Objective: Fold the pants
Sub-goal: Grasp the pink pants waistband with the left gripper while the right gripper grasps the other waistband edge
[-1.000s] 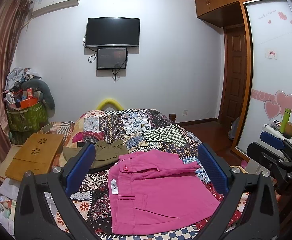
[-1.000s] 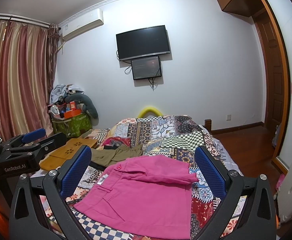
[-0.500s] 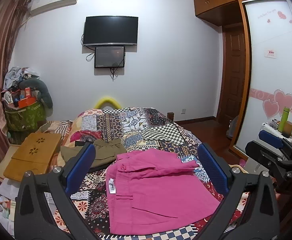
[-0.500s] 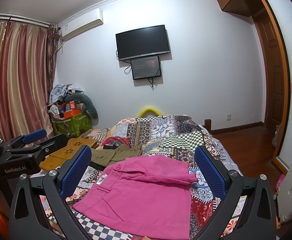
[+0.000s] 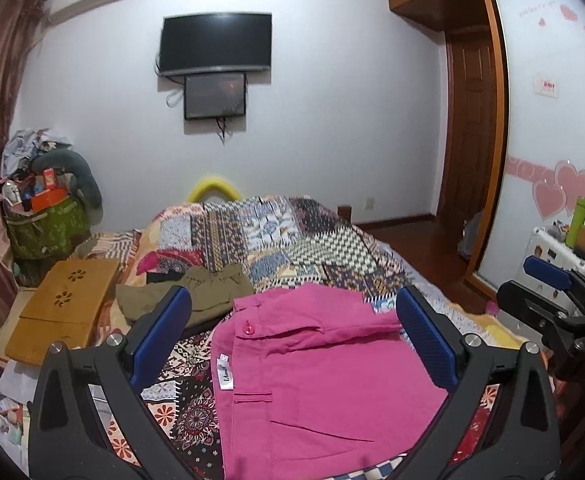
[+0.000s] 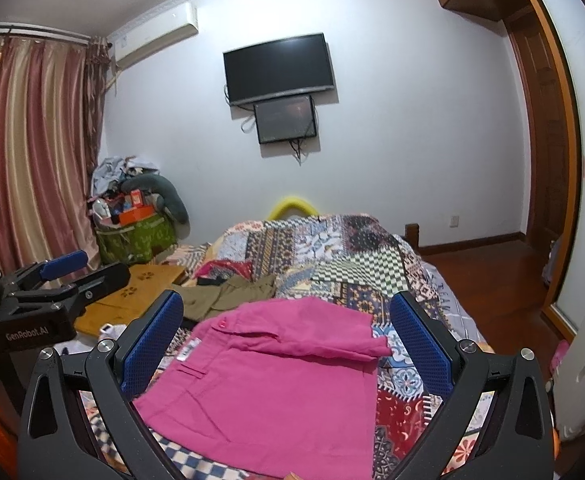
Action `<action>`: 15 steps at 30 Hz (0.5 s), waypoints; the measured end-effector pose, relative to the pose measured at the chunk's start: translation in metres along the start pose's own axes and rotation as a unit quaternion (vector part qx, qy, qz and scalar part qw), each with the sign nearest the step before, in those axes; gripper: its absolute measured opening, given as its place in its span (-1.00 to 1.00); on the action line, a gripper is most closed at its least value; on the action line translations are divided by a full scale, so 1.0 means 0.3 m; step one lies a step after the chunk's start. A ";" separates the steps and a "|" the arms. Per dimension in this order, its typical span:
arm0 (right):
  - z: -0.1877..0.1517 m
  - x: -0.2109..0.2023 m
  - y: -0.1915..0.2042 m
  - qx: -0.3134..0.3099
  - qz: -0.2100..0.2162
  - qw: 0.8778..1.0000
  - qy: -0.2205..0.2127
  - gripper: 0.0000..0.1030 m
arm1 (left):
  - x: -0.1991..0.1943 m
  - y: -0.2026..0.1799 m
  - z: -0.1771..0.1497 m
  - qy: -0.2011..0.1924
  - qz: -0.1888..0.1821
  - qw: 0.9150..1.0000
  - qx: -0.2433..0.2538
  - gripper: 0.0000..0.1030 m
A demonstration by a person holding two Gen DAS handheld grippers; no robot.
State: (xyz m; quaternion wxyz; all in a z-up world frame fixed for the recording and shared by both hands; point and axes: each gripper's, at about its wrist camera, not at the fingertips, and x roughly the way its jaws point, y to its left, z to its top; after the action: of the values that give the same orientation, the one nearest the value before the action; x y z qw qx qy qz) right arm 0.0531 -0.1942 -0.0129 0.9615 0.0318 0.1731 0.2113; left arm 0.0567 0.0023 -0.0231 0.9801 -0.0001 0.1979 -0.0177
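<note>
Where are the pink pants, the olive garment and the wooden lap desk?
pink pants (image 5: pixel 324 376), left wrist view, middle of the folded fabric.
olive garment (image 5: pixel 212 294), left wrist view, its crumpled middle.
wooden lap desk (image 5: pixel 66 308), left wrist view, flat top below the flower cutouts.

The left gripper (image 5: pixel 292 332) is a black moulded frame with triangular cut-outs in its two forked arms, round silver screw heads near the finger roots, and fingers (image 5: pixel 160 336) faced with blue, finely dimpled pads. The right gripper (image 6: pixel 286 336) is built alike, black with silver screws and blue textured pads (image 6: pixel 420 344). Seen from the side in the right wrist view, the left one carries white "GenRobot.AI" lettering on its black body.
</note>
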 end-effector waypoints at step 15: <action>-0.168 0.375 -0.262 0.008 -0.037 0.987 0.154 0.99 | 0.487 0.184 -0.127 0.148 0.050 0.988 0.009 1.00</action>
State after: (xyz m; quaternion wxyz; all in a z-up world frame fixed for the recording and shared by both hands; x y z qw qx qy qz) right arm 0.1624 -0.2193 -0.1067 0.9303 0.0004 0.3216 0.1766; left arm 0.1785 0.0527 -0.1151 0.9396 0.0214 0.3404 0.0294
